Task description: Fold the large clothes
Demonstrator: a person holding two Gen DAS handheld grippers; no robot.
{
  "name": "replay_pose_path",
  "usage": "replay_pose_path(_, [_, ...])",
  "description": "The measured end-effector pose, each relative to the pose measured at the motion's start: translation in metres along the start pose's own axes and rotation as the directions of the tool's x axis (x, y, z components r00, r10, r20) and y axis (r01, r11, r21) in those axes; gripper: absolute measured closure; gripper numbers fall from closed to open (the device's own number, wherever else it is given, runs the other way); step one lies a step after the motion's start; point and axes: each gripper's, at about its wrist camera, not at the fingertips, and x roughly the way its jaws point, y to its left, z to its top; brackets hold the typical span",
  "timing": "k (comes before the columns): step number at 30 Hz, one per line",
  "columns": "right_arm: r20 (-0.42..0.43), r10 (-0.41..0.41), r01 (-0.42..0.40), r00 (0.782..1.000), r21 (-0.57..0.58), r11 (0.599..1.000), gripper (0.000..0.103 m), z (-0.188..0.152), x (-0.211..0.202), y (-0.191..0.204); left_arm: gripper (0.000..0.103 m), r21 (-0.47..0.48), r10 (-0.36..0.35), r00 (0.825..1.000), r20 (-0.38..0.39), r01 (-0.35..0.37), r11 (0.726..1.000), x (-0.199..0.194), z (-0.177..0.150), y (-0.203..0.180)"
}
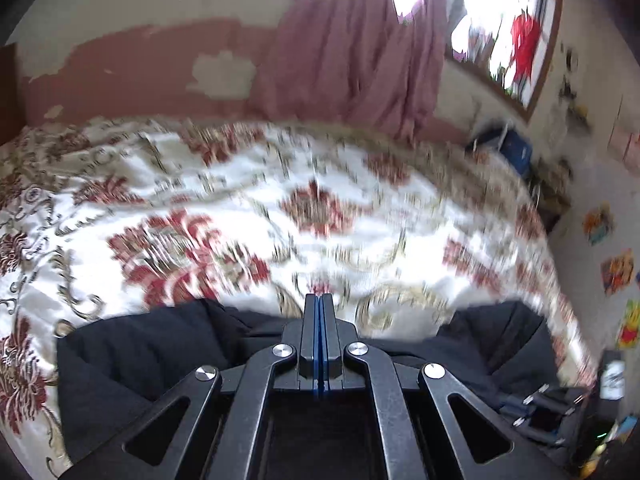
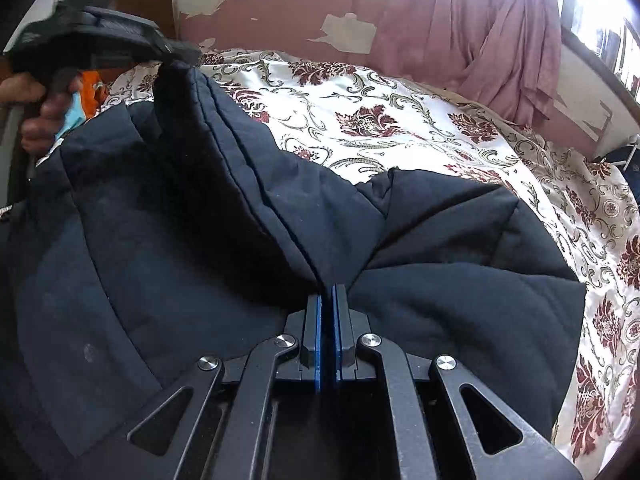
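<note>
In the left wrist view, a bed with a white cover of red flowers filled the middle, blurred. Behind it stood a wall with peeling pink paint, one pink curtain and one bright window. Four colourful stickers showed on the right wall. The left gripper was closed, its blue pads pressed together; whether it pinched cloth I cannot tell here. The dark jacket lay on the bed just under it. In the right wrist view, the same bed, wall and curtain were sharp. The jacket covered the near side of the bed. The right gripper was nearly closed, with a fold of the jacket pinched between its pads. At upper left, the left gripper, held by a hand, lifted a jacket edge.
</note>
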Motion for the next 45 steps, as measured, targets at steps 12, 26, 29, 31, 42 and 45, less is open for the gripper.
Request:
replay_pose_path(12, [0.15, 0.101, -0.123, 0.984, 0.14, 0.983, 0.097, 0.035, -0.052, -0.012, 0.101, 0.069, 0.056, 0.988, -0.146, -0.047, 0.997, 0.046, -0.054, 0.007])
replay_pose_path(26, [-0.213, 0.359, -0.307, 0.909, 0.241, 0.921, 0.097, 0.036, 0.038, 0.027, 0.101, 0.115, -0.172, 0.967, -0.188, 0.196, 0.974, 0.017, -0.075, 0.016])
replay_pose_path(29, [-0.288, 0.354, -0.299, 0.89, 0.219, 0.929, 0.097, 0.036, 0.046, 0.017, 0.101, 0.203, -0.168, 0.948, -0.269, 0.227, 0.952, 0.021, -0.079, 0.005])
replay_pose_path(31, [-0.316, 0.326, -0.257, 0.891, 0.24, 0.936, 0.097, 0.035, 0.062, 0.009, 0.101, 0.252, -0.123, 0.945, -0.303, 0.204, 0.946, 0.028, -0.079, -0.002])
replay_pose_path(42, [-0.171, 0.346, -0.309, 0.923, 0.209, 0.928, 0.097, 0.032, 0.005, 0.008, 0.1, 0.101, -0.125, 0.94, -0.318, 0.165, 0.981, 0.063, -0.08, 0.015])
replay_pose_path(45, [-0.093, 0.287, -0.266, 0.953, 0.192, 0.945, 0.097, 0.06, -0.008, 0.008, 0.1, 0.104, -0.121, 0.943, -0.309, 0.16, 0.982, 0.063, -0.081, 0.014])
